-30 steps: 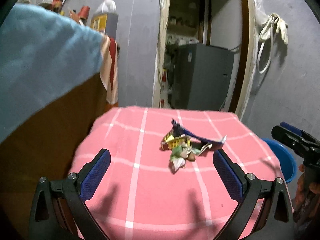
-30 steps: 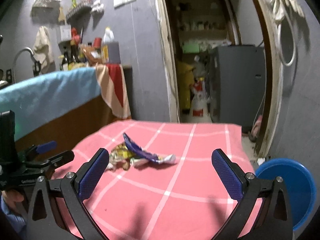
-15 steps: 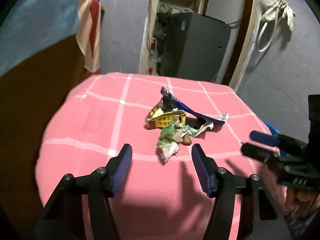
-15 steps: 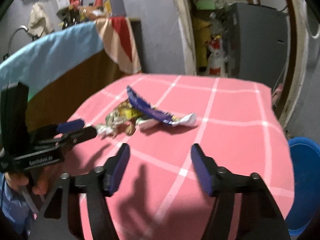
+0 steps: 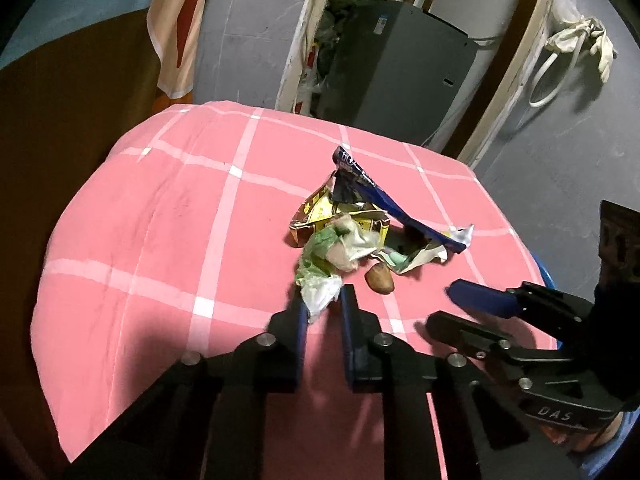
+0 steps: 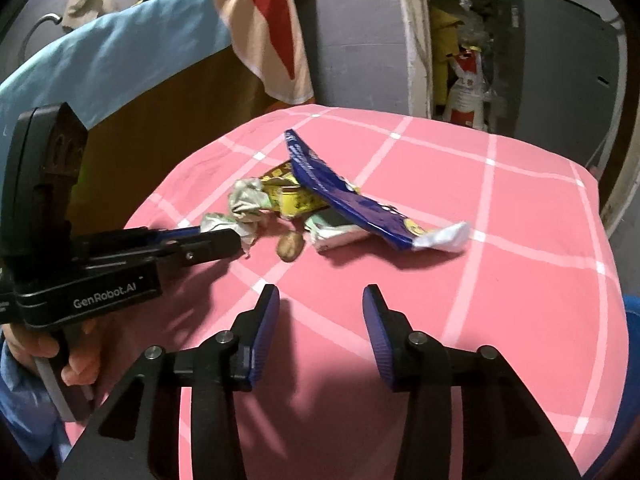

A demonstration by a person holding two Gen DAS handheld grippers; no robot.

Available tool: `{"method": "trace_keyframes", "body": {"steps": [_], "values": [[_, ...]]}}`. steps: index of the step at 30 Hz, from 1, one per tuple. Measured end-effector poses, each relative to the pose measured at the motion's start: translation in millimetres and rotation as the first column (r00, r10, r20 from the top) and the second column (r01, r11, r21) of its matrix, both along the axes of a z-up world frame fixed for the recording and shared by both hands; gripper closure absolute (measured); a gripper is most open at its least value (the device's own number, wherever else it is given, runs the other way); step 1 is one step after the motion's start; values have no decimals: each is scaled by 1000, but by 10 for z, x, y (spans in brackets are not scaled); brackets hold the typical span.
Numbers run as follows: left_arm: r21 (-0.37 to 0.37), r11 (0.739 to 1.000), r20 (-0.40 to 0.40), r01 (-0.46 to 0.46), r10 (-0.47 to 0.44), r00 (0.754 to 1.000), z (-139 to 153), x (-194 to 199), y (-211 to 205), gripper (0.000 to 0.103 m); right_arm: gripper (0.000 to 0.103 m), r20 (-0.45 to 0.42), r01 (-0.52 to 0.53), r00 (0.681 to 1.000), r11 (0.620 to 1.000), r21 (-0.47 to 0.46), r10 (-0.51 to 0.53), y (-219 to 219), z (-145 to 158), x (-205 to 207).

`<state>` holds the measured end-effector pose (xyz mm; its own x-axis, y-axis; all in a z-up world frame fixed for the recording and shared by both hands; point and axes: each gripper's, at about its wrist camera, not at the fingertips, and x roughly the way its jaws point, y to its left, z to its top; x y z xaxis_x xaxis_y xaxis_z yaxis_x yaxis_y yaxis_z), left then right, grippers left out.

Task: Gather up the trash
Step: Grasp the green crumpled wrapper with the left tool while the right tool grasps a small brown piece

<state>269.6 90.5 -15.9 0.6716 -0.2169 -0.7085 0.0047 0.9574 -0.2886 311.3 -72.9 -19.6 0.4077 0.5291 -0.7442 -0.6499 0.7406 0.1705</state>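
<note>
A small pile of trash lies on the pink checked tablecloth (image 5: 160, 240): a blue wrapper (image 5: 384, 204), a yellow wrapper (image 5: 324, 216), a crumpled green-white plastic bag (image 5: 324, 268) and a brown nut-like piece (image 5: 379, 278). My left gripper (image 5: 323, 304) has its jaws narrowed around the near tip of the green-white bag; it also shows in the right wrist view (image 6: 208, 238). My right gripper (image 6: 320, 300) is open and empty, short of the pile; the blue wrapper (image 6: 344, 196) and the brown piece (image 6: 291, 244) lie ahead of it.
A blue bin (image 6: 632, 380) stands low beside the table's right edge. A wooden counter draped with blue cloth (image 6: 120, 52) is on the left. A doorway with a grey cabinet (image 5: 400, 68) lies beyond the table.
Both grippers have moved forward and down to the pile. The left jaws have narrowed from wide open to around the bag's tip. The right jaws have also narrowed but stay open.
</note>
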Motion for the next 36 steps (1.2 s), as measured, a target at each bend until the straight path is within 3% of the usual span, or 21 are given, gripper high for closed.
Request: {"method": "trace_keyframes", "body": {"steps": [7, 14, 17, 19, 25, 29, 36], "values": [[-16, 999, 12, -39, 39, 999, 23, -48, 131, 94, 76, -11, -40, 999, 999, 1, 40, 236, -16, 51], [-35, 996, 10, -78, 78, 997, 27, -97, 276, 94, 78, -25, -39, 999, 999, 2, 39, 420, -44, 179], [-34, 996, 13, -83, 84, 996, 46, -124, 279, 94, 80, -19, -33, 999, 999, -11, 33, 468, -51, 203], [-30, 996, 19, -84, 85, 996, 71, -158, 242, 94, 89, 1, -28, 1000, 998, -51, 28, 497, -42, 189], [-22, 997, 61, -79, 80, 995, 135, -260, 133, 94, 90, 41, -41, 998, 997, -70, 44, 440, -24, 60], [-23, 997, 104, -69, 71, 992, 188, -369, 32, 94, 90, 81, -34, 996, 999, -3, 34, 270, 61, -82], [-69, 997, 243, -42, 58, 968, 358, -598, -264, 94, 90, 263, 3, 964, 992, 126, -36, -190, 415, -500]]}}
